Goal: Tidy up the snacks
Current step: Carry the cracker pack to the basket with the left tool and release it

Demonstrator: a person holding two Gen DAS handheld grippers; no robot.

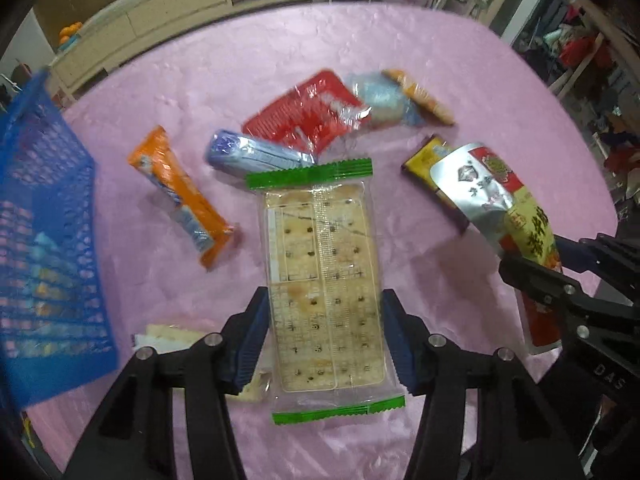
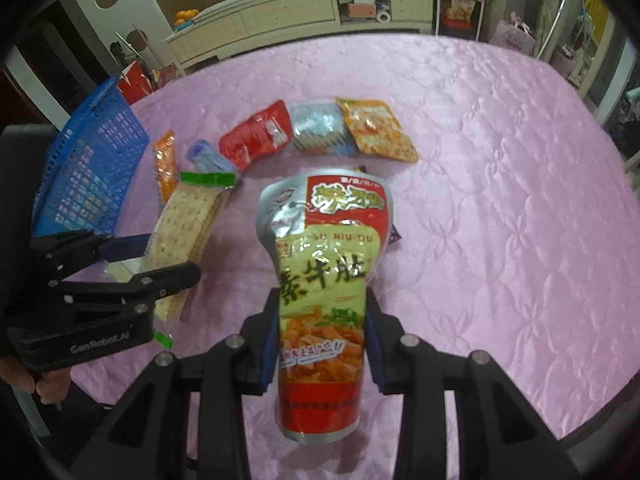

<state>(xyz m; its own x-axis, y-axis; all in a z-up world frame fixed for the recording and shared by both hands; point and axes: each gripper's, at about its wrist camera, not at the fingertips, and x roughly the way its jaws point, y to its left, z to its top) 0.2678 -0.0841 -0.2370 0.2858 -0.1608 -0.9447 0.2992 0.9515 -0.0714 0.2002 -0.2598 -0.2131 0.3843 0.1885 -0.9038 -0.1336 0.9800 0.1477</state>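
My left gripper [image 1: 324,294] is shut on a clear cracker pack with green ends [image 1: 320,240], its blue pads pressing on the pack's long sides. The pack hangs just above the pink tablecloth [image 2: 500,200]. My right gripper [image 2: 323,294] is shut on a red, yellow and silver snack pouch [image 2: 324,240], gripped at its narrow middle and held above the cloth. The right wrist view shows the left gripper [image 2: 172,256] with the cracker pack [image 2: 188,224] beside a blue mesh basket [image 2: 88,168]. The pouch [image 1: 496,192] appears at the right of the left wrist view.
Loose snacks lie on the cloth in an arc: an orange pack [image 1: 180,196], a blue pack [image 1: 252,152], a red one [image 1: 308,116], a pale blue one [image 1: 380,100], an orange-yellow one [image 1: 420,96] and a dark one [image 1: 428,164]. The blue basket [image 1: 44,240] holds several packets. A white packet [image 1: 168,336] lies beneath my left gripper.
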